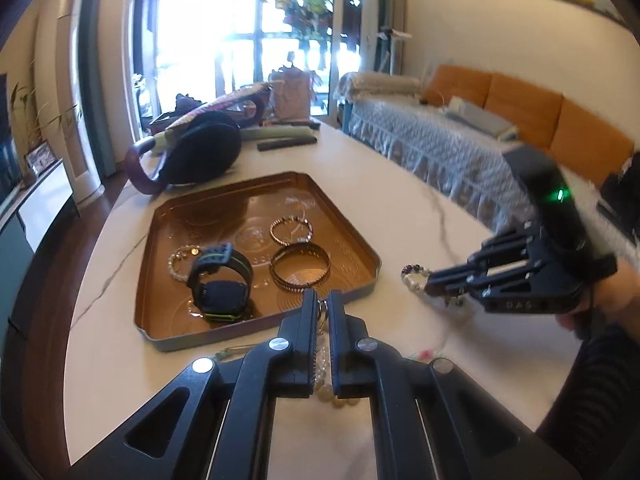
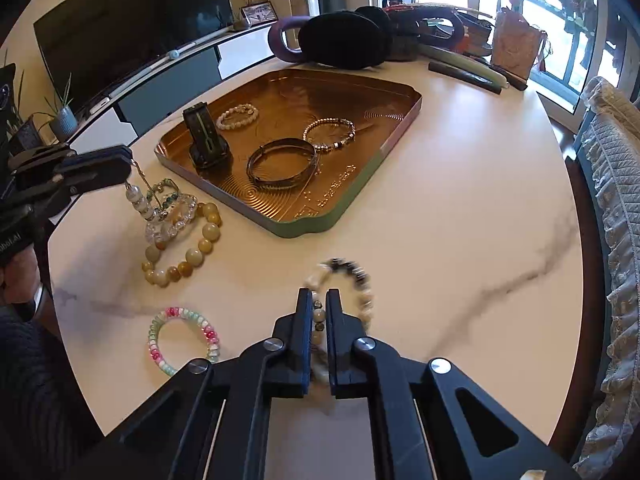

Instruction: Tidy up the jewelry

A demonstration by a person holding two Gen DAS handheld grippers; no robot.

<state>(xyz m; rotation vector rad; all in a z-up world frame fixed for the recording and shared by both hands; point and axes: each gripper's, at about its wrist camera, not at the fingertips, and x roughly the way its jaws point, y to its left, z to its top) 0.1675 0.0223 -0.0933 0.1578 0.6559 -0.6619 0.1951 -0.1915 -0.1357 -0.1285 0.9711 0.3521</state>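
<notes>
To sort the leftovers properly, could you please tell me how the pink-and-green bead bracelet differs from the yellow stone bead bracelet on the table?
The pink-and-green bracelet has small, flat, multicoloured beads; the yellow bracelet has large round beads in one tone. The pink-and-green bracelet lies alone; the yellow bracelet touches a clear bead bracelet. Both lie flat outside the tray.
</notes>
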